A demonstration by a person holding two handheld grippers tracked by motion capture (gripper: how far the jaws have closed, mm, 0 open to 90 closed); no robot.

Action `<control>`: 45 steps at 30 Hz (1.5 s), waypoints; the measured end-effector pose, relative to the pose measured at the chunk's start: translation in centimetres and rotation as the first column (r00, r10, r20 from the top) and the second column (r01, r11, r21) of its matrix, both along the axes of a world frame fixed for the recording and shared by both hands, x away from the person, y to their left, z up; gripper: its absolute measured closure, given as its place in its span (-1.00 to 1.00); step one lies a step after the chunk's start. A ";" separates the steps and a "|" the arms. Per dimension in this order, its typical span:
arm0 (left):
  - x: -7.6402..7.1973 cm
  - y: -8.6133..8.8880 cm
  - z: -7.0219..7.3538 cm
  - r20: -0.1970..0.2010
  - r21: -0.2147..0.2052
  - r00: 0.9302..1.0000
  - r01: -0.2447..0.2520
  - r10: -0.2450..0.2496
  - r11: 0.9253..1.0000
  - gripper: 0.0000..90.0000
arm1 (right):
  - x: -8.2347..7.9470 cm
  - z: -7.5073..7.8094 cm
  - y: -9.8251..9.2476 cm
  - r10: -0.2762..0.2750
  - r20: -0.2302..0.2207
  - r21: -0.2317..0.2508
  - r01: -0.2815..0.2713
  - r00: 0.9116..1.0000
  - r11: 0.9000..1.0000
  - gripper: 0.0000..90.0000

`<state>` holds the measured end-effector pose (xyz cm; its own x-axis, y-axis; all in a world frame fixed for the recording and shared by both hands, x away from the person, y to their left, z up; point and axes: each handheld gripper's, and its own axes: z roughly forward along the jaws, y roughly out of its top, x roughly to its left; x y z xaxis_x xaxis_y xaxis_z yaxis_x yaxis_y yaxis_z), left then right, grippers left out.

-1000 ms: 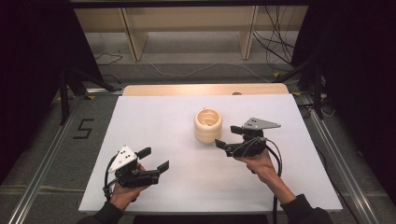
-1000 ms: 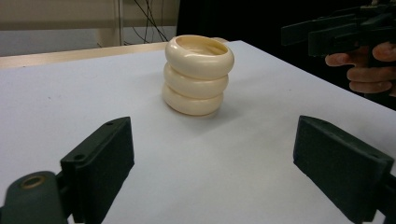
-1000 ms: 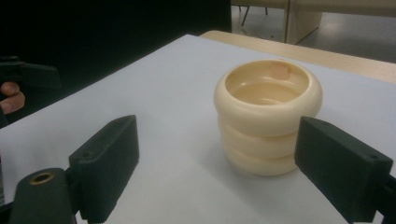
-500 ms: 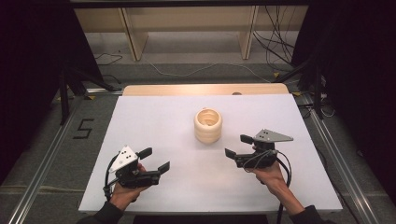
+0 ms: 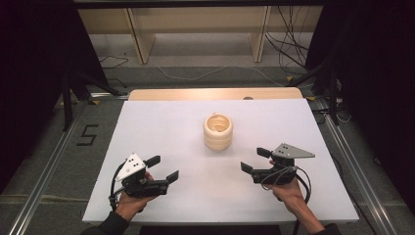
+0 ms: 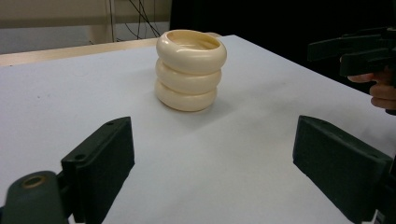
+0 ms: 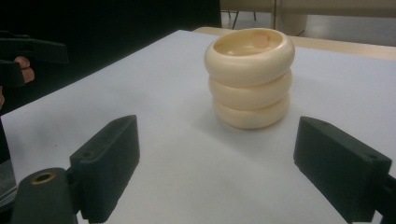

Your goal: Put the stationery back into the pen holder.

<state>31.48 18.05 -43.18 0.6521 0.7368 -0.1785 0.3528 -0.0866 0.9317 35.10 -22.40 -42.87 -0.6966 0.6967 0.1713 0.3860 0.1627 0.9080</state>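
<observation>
A stack of three cream rings (image 5: 218,131) stands upright near the middle of the white table (image 5: 166,127). The same stack (image 6: 190,70) lies ahead of my left jaws, and the stack (image 7: 250,77) sits ahead of my right jaws. My left gripper (image 5: 162,168) hovers at the table's front left, open and empty. At the front right my right gripper (image 5: 255,160) is open too, a little short of the stack. Across the table in the left gripper view, the right gripper (image 6: 357,49) shows at the far right.
A wooden strip (image 5: 215,94) runs along the table's far edge. Beyond it are wooden shelf legs (image 5: 139,34) and cables (image 5: 288,34) on the floor. Metal rails (image 5: 46,166) flank the table on both sides.
My right gripper has drawn back from beside the stack toward the front right of the table. The left gripper has stayed in place.
</observation>
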 end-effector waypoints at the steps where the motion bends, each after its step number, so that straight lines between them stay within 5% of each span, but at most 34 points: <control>1: 0.0 0.0 0.0 0.000 0.000 1.000 0.001 -0.001 1.000 -0.73 | -0.1 0.0 -0.1 -0.001 0.000 0.000 0.001 1.000 1.000 -0.67; 45: 0.1 -0.2 -0.2 -0.015 0.011 1.000 0.021 -0.021 1.000 -0.73 | -2.8 -1.5 -2.5 -0.050 -0.013 -0.024 0.050 0.999 0.998 -0.66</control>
